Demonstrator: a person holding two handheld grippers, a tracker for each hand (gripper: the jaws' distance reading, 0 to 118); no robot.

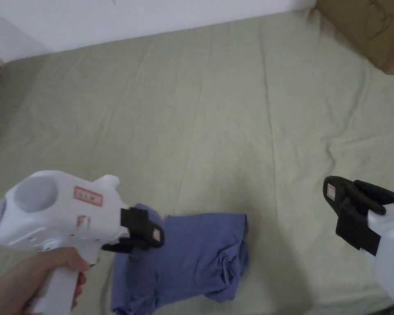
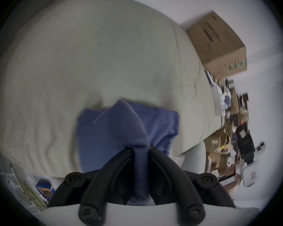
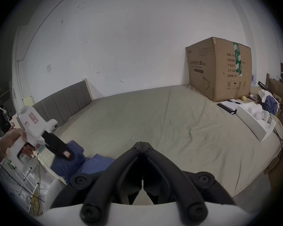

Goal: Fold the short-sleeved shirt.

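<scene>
The shirt is soft, matt blue cloth, rumpled into folds on the bed sheet, which is a pale green woven cloth, matt and finely creased. Over the shirt's left edge, the left gripper has a smooth white plastic body with a slight sheen and matt black plastic jaws, and the right gripper, well right of the shirt, looks the same. Far beyond the shirt, the cardboard box is dull brown paperboard sealed with glossy green tape.

Shirt on bed near front edge; box on bed far right, by wall
</scene>
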